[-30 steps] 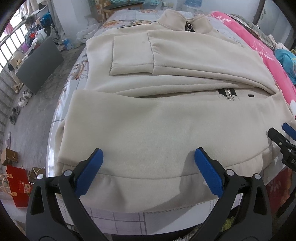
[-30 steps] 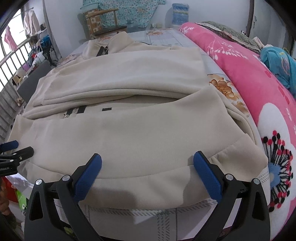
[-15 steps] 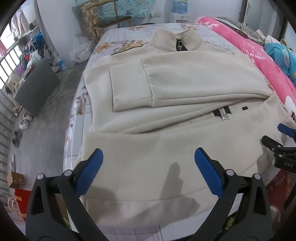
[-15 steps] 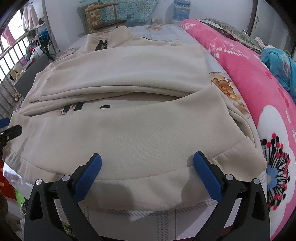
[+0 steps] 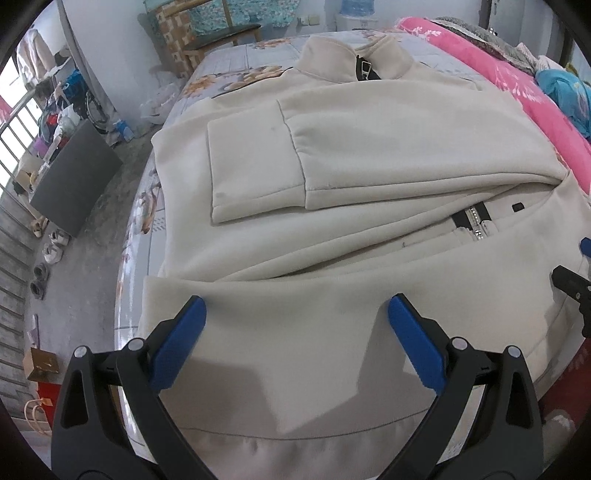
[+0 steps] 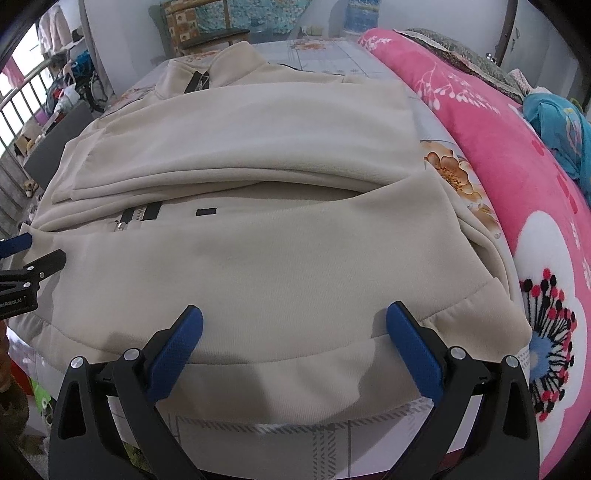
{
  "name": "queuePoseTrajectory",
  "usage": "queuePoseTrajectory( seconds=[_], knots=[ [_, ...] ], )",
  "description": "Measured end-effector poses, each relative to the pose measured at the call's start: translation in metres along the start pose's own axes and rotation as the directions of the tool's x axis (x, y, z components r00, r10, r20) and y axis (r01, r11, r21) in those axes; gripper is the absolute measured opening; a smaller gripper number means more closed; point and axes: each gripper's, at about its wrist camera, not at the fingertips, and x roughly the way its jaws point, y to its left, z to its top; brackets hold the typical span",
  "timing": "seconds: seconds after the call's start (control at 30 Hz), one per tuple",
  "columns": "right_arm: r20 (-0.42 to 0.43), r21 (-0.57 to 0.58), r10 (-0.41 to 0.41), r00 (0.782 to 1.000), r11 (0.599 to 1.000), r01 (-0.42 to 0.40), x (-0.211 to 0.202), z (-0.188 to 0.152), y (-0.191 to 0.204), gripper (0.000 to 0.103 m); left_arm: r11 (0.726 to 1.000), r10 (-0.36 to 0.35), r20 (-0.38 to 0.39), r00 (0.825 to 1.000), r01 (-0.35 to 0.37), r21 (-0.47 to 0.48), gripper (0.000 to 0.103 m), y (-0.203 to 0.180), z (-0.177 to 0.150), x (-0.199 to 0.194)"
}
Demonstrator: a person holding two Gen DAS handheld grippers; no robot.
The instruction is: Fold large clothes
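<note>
A large cream zip-up jacket (image 5: pixel 369 155) lies on the bed, collar at the far end, both sleeves folded across the chest. Its bottom part is folded up toward the middle, leaving a strip of zipper (image 5: pixel 476 225) showing. It also shows in the right wrist view (image 6: pixel 258 155). My left gripper (image 5: pixel 295 332) is open and empty above the near left part of the folded hem. My right gripper (image 6: pixel 293 332) is open and empty above the near right part. Each gripper's tip shows at the edge of the other's view.
The bed has a floral sheet (image 6: pixel 447 170) and a pink blanket (image 6: pixel 517 155) along its right side, with blue cloth (image 6: pixel 554 125) on it. A wooden chair (image 5: pixel 221 33) stands beyond the bed. Shoes, a grey board (image 5: pixel 74 181) and clutter lie on the floor at left.
Both grippers have lifted and drawn back a little from the folded hem. The jacket lies as it did, with its bottom part folded up.
</note>
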Motion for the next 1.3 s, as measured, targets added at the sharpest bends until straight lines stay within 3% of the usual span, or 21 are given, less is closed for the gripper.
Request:
queuePoseTrajectory(
  seconds=[1.3],
  knots=[
    [-0.015,-0.025,0.018,1.000,1.000,-0.018,0.0026,0.0020,-0.0011,0.097,0.998,0.016,-0.023,1.000,-0.017,-0.055,0.096,-0.0006,0.0002,0.0006]
  ],
)
